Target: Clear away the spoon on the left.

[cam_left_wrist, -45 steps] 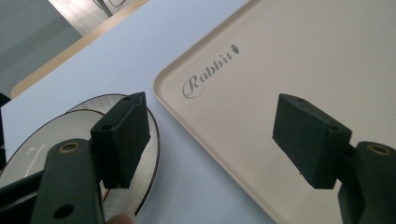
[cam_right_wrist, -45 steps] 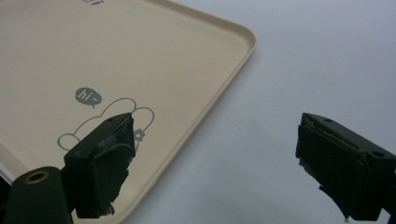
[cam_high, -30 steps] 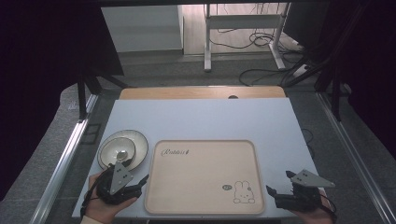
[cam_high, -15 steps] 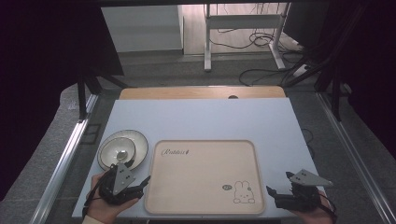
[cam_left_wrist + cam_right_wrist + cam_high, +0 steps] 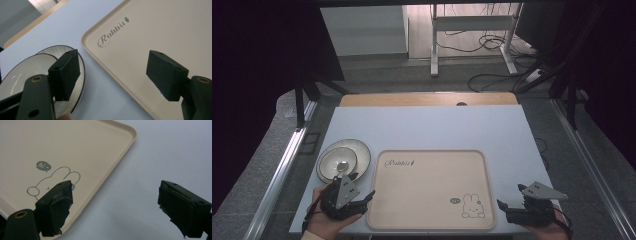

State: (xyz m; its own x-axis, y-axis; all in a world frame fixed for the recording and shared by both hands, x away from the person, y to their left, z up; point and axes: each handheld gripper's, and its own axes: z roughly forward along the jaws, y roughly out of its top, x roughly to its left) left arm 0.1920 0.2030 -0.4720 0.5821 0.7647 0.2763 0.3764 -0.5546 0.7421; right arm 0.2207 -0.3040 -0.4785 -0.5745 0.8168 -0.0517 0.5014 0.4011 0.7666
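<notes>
Our left tongs [image 5: 362,199] hang apart between the plate [image 5: 343,159] and the tray [image 5: 430,189] on the surface [image 5: 427,127]; our right tongs [image 5: 503,206] gape beside the tray's corner. A careless jaw could clip the plate's rim and skid it.

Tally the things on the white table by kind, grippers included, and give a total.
Round cream plates with dark rims, stacked: 2
Beige rectangular plastic tray with rabbit drawing: 1
Black hand-held grippers, left gripper and right gripper: 2
Total: 5
</notes>
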